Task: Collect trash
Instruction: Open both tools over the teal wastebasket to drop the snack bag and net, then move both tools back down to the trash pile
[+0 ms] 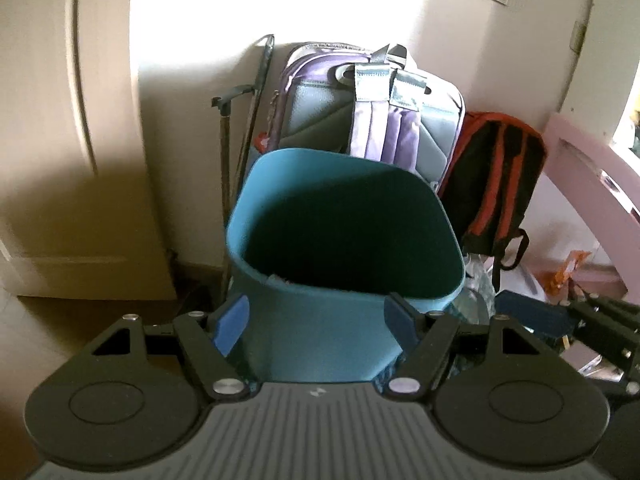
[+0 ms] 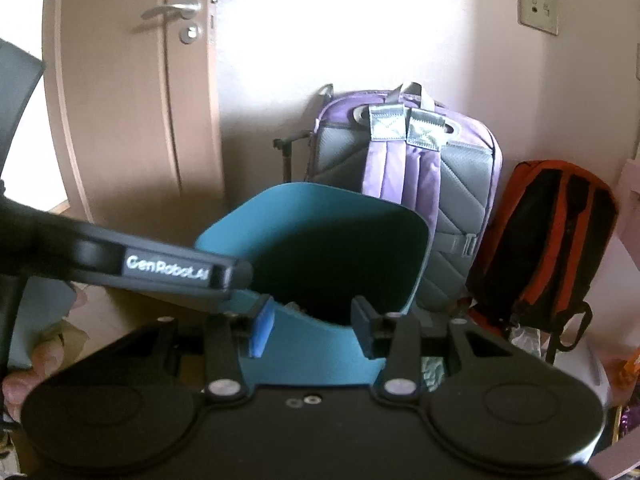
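Both jaws apart, nothing between them — left gripper (image 1: 314, 322) wide, right gripper (image 2: 314, 326) narrower. Teal trash bin (image 1: 344, 240) stands straight ahead on the floor, against the purple backpack (image 1: 376, 120). Some litter shows low inside it. Risk, I judge: my two rigs sit close — swinging either could clip the other or tip the bin.

Strong daylight blows out the wall (image 1: 280, 0) to pure white in both views, while the lower half sits dim. The inside of the teal bin (image 1: 344, 224) is nearly black with shadow. Fisheye distortion bends the door (image 2: 132, 100) and darkens the corners. Everything looks soft, with slight motion blur.
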{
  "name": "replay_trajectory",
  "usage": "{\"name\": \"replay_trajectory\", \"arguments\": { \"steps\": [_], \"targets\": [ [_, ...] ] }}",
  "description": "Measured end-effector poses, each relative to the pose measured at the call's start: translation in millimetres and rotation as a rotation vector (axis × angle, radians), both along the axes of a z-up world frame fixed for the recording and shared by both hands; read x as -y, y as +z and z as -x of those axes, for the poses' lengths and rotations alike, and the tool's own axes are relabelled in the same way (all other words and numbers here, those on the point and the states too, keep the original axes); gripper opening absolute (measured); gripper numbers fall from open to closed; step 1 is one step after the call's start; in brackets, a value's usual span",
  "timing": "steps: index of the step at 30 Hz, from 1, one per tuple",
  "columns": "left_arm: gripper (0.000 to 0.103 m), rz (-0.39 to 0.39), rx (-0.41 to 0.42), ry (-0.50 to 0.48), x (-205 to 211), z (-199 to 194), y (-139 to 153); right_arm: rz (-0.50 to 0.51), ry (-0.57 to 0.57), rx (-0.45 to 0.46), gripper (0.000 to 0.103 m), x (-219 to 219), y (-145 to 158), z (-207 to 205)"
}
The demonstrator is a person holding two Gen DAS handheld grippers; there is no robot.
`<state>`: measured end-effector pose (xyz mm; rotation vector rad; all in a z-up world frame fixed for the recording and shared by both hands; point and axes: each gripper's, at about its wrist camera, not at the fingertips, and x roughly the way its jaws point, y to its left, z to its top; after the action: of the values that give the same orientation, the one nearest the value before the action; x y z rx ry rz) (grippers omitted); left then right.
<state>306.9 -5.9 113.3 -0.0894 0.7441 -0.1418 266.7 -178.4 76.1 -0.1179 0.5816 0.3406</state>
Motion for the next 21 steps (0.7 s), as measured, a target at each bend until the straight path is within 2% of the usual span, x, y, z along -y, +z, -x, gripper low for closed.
{"name": "replay_trajectory", "arguments": {
  "steps": [5,11,14,17,21],
  "targets": [
    [0.074,0.008,-0.016,-0.004,-15.9,40.1,-8.0,-0.006,-0.001,-0.006,0.043,-0.5,4.2,38.5],
    [0.074,0.002,-0.036,-0.016,-26.5,77.6,-32.4,-0.012,0.008,-0.025,0.044,-0.4,-6.7,78.7],
    [0.075,0.005,-0.052,-0.021,-27.7,87.5,-49.1,0.003,0.069,-0.017,0.052,-3.4,-19.6,91.9],
    [0.082,-0.002,-0.075,-0.018,-27.2,90.2,-69.9,-0.018,0.108,-0.035,0.053,-1.4,-38.2,93.8],
    [0.084,0.008,-0.116,-0.018,-28.3,86.3,-101.0,-0.050,0.132,-0.072,0.054,3.8,-70.8,87.0]
  ]
}}
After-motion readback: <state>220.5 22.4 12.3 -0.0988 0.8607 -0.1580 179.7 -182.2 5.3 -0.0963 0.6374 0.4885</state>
